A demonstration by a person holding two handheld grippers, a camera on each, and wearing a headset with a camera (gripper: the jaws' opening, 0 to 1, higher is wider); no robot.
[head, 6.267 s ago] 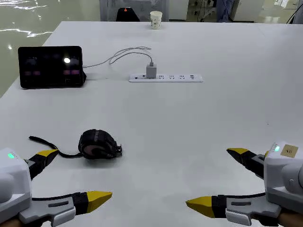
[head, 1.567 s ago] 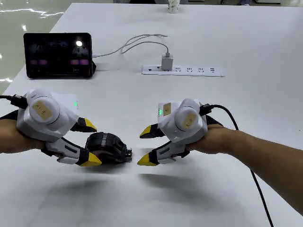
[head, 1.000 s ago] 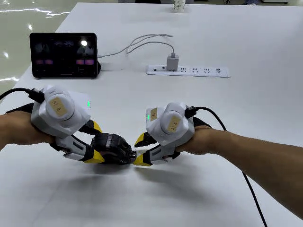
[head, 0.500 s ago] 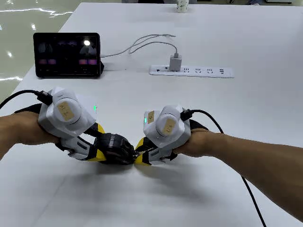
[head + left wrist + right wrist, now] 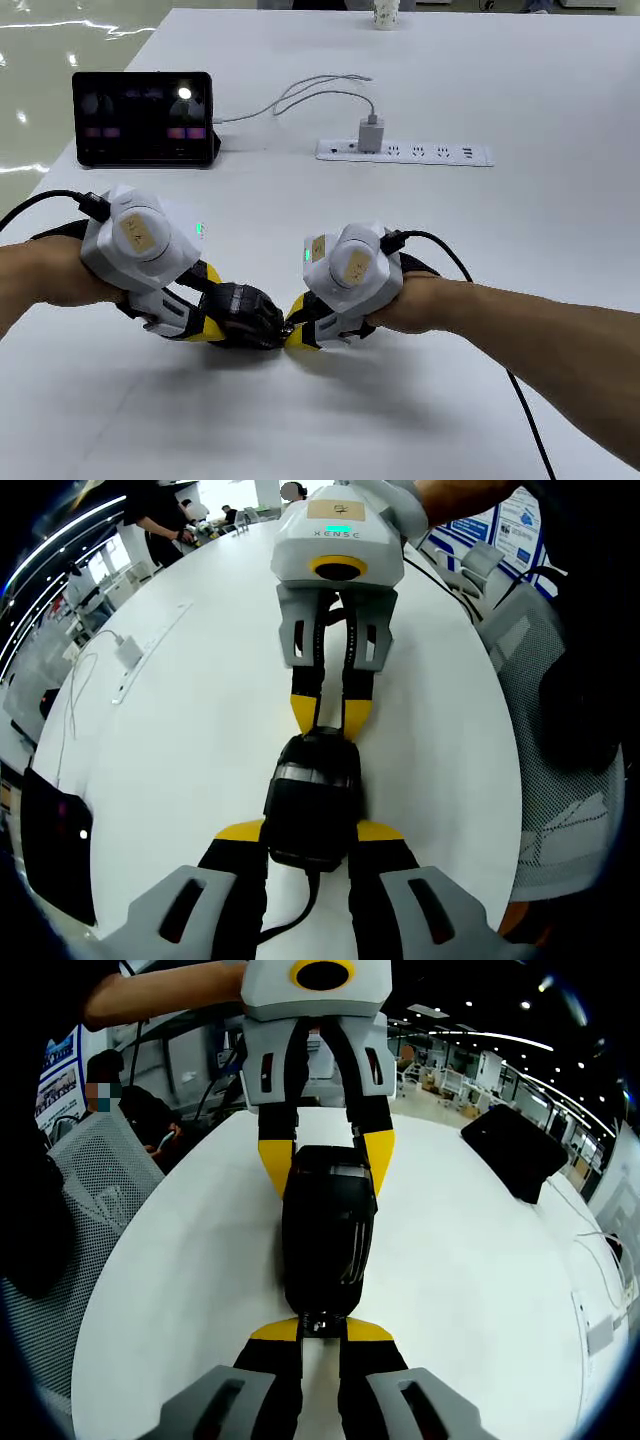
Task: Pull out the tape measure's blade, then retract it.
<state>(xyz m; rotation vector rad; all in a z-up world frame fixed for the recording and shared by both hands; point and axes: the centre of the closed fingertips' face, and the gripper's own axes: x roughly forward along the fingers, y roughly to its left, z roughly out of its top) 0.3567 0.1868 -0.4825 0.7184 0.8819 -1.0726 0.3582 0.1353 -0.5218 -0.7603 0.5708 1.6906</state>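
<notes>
A black tape measure lies on the white table between my two grippers. My left gripper is shut on its case from the left; in the left gripper view the yellow fingertips press both sides of the tape measure. My right gripper meets it from the right, jaws nearly together on the blade tip at the case mouth. In the right gripper view the right gripper pinches that hook, with the tape measure and the left gripper beyond. No blade length shows outside the case.
A dark tablet stands at the back left. A white power strip with a charger and cable lies behind the grippers, and a paper cup sits at the far edge. The table's left edge runs close to my left arm.
Both grippers came in from the table's front to the tape measure. The left shut on the case, then the right closed on the blade tip. Little has moved in the last half second.
</notes>
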